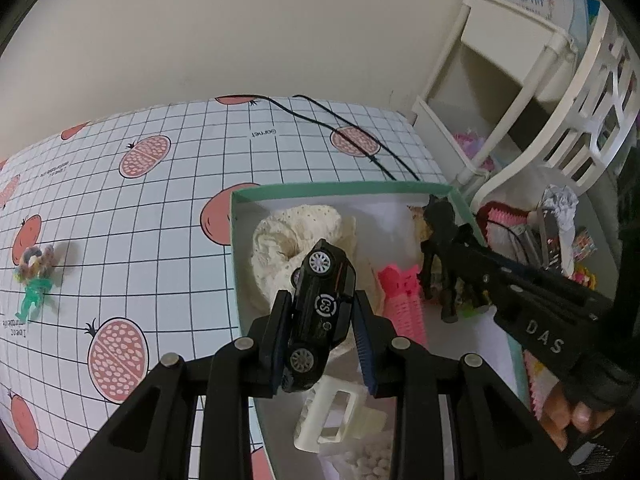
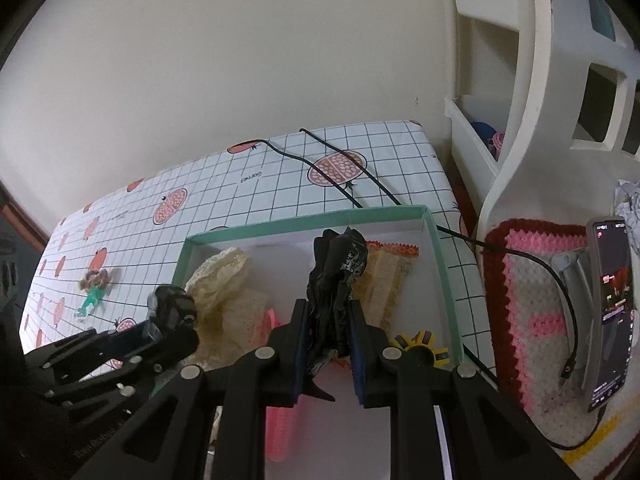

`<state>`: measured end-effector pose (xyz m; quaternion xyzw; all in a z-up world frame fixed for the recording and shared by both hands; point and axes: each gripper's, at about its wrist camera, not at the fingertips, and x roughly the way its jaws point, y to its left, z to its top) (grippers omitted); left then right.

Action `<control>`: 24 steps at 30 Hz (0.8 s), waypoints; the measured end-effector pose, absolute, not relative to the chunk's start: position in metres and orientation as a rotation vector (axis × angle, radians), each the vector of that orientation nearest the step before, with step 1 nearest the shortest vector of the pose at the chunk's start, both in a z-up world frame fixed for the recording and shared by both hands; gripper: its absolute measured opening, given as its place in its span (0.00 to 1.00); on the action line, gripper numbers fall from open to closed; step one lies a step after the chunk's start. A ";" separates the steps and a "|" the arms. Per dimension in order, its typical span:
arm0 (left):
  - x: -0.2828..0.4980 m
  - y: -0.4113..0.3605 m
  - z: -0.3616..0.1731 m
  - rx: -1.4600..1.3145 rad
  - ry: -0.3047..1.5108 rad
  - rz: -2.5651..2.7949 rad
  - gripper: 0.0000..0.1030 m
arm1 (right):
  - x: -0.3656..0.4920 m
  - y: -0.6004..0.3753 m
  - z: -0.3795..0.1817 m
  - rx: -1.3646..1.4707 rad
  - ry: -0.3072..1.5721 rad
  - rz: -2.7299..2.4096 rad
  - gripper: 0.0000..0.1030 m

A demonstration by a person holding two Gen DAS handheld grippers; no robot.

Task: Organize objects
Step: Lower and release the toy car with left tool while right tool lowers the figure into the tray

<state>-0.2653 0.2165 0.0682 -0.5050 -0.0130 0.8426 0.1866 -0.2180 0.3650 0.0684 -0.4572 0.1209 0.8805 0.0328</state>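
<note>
My left gripper [image 1: 322, 300] is shut on a black toy car [image 1: 324, 308], which hangs nose-up over a green-rimmed white box [image 1: 340, 189]. In the right wrist view the same car [image 2: 172, 308] shows at the box's left side. My right gripper [image 2: 327, 306] is shut on a black toy figure [image 2: 340, 264] above the box [image 2: 304, 220]. The left wrist view shows that figure [image 1: 440, 232] at the box's right edge. In the box lie a cream lace cloth [image 1: 288, 232], a pink comb-like piece [image 1: 404, 304], a white hair clip [image 1: 332, 412] and a snack packet [image 2: 388, 276].
A small doll with a green body [image 1: 34, 280] lies on the pomegranate-print tablecloth [image 1: 160, 240] left of the box. A black cable [image 2: 360, 184] runs behind the box. A white rack [image 2: 520, 160], a crochet mat [image 2: 532, 320] and a phone [image 2: 612, 312] stand to the right.
</note>
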 end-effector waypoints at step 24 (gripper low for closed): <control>-0.267 0.208 0.088 -1.399 -0.083 2.367 0.31 | -0.213 0.369 0.080 -1.370 0.355 2.702 0.23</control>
